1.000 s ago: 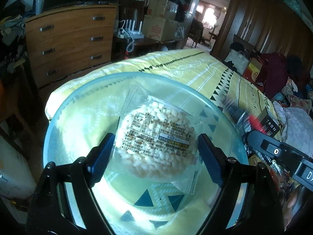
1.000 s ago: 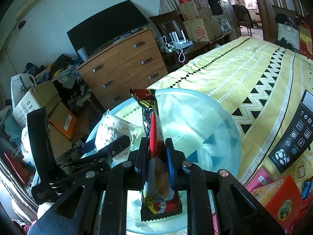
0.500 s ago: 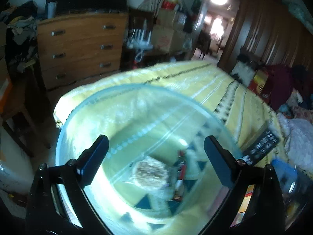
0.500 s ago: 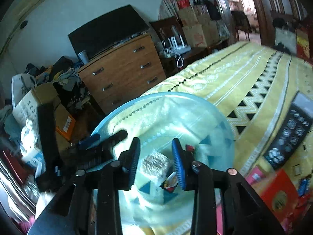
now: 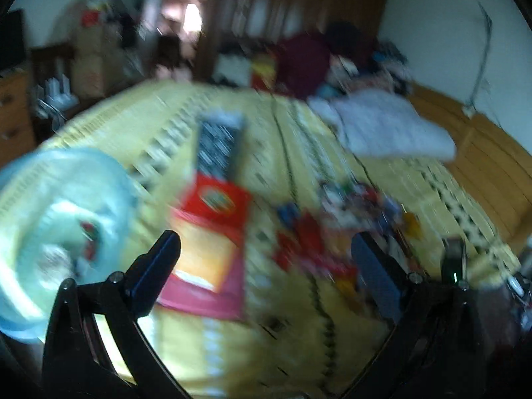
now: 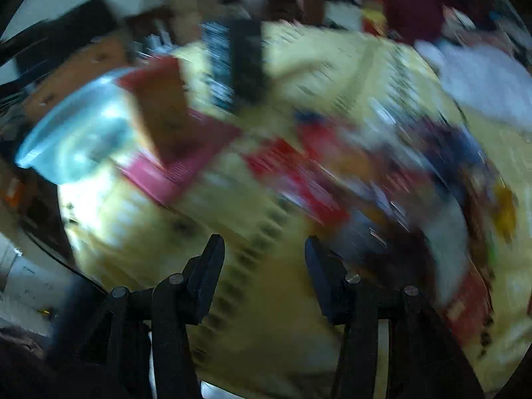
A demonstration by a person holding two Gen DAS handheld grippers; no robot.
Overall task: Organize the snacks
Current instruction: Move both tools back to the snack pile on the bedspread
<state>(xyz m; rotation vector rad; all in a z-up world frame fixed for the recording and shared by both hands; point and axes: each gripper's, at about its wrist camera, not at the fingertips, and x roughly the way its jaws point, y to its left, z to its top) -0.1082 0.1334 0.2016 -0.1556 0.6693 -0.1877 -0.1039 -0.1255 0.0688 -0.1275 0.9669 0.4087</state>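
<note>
- Holding two packets already: pale blue bowl [image 5: 63,179] at the bed's edge, with a round white one and a red one inside.
- Swinging over the loose snack pile [image 5: 335,229] on the yellow bedspread [image 5: 266,342], still unsorted.
- Just opened, both empty: left gripper [image 5: 266,256] spread widest, right gripper [image 6: 264,259] partly apart.

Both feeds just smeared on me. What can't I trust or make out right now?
- Loose snack pile, left wrist view: motion blur, separate packets cannot be told apart.
- Same pile, right wrist view: worse blur, only colours show.
- Bowl, left view: cut by the left edge; contents smeared.
- Red box: print unreadable.
- Both grippers, left and right, are open with nothing between the fingers.
</note>
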